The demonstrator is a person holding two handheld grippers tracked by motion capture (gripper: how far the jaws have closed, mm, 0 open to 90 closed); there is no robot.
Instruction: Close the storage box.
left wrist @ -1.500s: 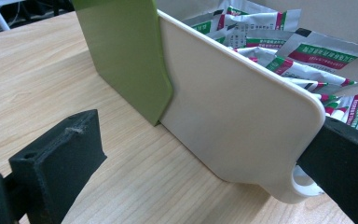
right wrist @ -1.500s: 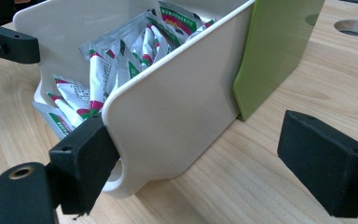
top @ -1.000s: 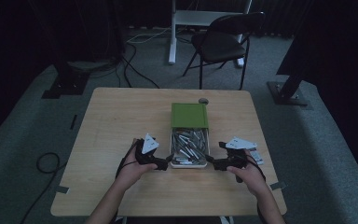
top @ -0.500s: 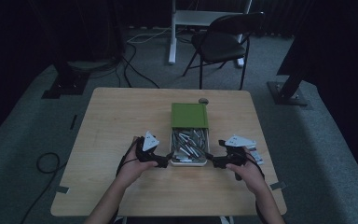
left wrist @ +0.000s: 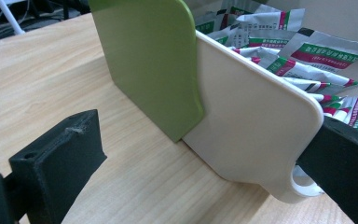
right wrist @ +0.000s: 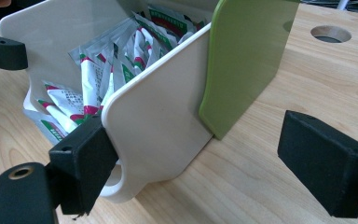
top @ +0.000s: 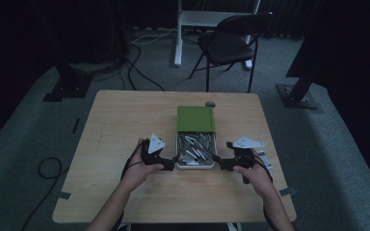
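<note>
A white box point(top: 179, 153) full of silver sachets point(top: 197, 144) with red and green print stands mid-table, its green lid point(top: 195, 119) slid over the far half. My left gripper point(top: 169, 162) is at the box's near left corner. In the left gripper view the white wall point(left wrist: 256, 126) and the green lid point(left wrist: 154, 65) stand between its wide-apart jaws, so my left gripper point(left wrist: 200, 158) is open. My right gripper point(top: 220, 163) is at the near right corner. It point(right wrist: 205, 163) is open too, straddling the white wall point(right wrist: 158, 121), with its left jaw against the corner.
A round hole point(top: 210, 104) is in the tabletop behind the box. A few loose sachets point(top: 266, 160) lie by the right hand. A black chair point(top: 231, 43) and floor cables point(top: 48, 168) lie beyond the wooden table point(top: 125, 120).
</note>
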